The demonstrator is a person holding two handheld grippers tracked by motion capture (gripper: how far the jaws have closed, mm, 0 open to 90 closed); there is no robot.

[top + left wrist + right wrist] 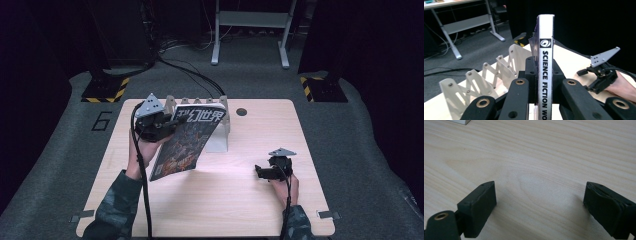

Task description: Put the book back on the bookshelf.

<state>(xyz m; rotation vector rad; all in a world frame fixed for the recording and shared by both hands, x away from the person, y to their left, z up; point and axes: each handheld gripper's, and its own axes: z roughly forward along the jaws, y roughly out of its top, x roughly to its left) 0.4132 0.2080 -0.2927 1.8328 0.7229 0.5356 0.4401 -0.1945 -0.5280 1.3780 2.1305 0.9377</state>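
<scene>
A pale wooden counter (240, 200) carries a white slotted plastic book rack (220, 127) at twelve o'clock. The left tongs (544, 75) are clamped on the spine of a glossy science-fiction magazine (182, 142), held off the counter just beside the rack; keeping it upright should help it enter a slot. The right tongs (261, 171) rest wide open and empty at four o'clock, well clear.

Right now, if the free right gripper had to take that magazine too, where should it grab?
Probably the lower free edge of the magazine, coming from its right. The left gripper already clamps the spine, and the right gripper rests open there.
</scene>
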